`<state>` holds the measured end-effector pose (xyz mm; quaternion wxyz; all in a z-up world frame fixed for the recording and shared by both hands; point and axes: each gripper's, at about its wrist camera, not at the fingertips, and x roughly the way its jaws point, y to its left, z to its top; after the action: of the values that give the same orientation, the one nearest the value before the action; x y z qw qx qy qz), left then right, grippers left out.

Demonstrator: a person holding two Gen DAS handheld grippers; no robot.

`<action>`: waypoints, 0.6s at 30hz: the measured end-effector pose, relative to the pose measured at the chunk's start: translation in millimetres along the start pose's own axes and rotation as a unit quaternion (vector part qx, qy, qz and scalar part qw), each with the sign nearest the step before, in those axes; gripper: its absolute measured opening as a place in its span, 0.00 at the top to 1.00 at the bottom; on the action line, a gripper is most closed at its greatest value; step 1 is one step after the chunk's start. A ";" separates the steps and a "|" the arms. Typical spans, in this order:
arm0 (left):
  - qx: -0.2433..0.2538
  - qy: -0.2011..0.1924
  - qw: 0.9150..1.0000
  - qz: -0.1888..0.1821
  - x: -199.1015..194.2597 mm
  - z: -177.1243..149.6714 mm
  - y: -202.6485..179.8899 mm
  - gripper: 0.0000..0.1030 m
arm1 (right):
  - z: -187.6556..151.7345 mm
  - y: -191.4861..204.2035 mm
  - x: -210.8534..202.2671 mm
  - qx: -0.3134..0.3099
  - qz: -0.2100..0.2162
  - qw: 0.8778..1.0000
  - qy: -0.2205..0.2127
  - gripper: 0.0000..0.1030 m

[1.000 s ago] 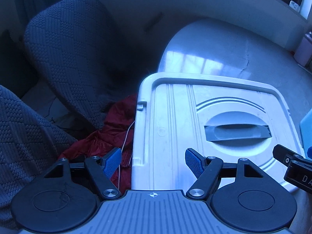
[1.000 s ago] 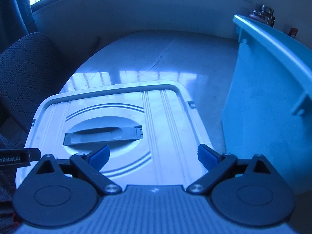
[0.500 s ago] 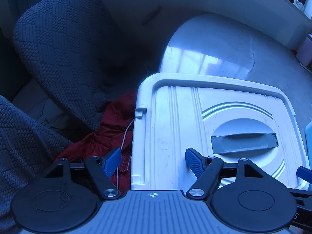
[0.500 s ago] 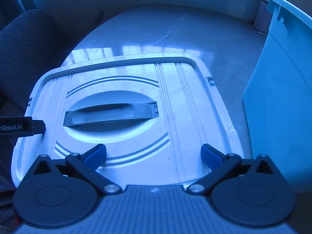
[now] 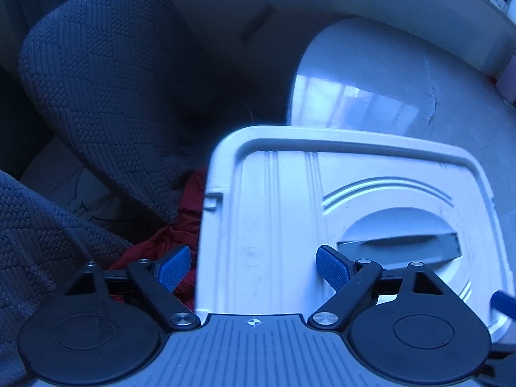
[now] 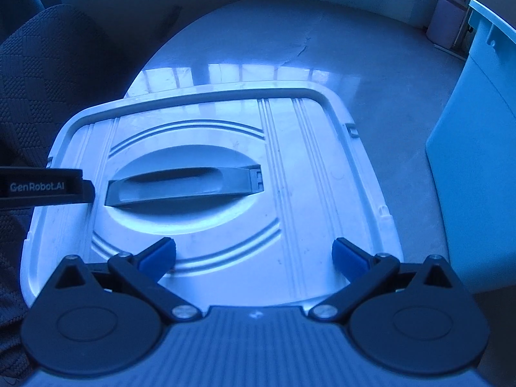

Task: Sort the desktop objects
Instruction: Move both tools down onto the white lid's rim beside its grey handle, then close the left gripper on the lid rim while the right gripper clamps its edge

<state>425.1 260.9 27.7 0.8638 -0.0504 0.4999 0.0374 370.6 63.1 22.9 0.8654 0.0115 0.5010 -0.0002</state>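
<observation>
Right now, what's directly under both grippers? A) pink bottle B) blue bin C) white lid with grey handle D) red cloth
C: both wrist views look down on the white lid with its grey handle, and the right gripper is open over it; the blue bin stands off to its side.

lid near edge: the white lid [image 6: 290, 193] runs under the right gripper's body, so its closest rim is hidden
lid left side: in the left wrist view the left gripper [image 5: 254, 267] straddles that rim; what lies beneath stays unseen
blue bin [image 6: 477, 161]: cut off by the picture's right edge, inside not visible
bottle [image 6: 451, 16]: small and dim (contents cannot be told)
red cloth [image 5: 171, 235]: mostly hidden behind the lid and a finger
chair [image 5: 106, 80]: cropped at the left
</observation>
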 end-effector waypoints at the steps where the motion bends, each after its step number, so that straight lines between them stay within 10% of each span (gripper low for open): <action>1: -0.008 0.006 1.000 -0.004 1.6 1.1 2.6 0.15 | 0.1 0.9 0.0 0.001 -0.001 1.000 0.001 0.00; 18: -0.041 0.069 0.992 -0.094 24.4 12.9 49.8 0.04 | -1.0 13.3 -17.6 -0.027 0.063 0.997 0.024 0.00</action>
<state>442.7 312.3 10.5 0.8241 -0.1350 0.5495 -0.0276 361.2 76.2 37.9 0.8514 0.0196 0.5197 0.0685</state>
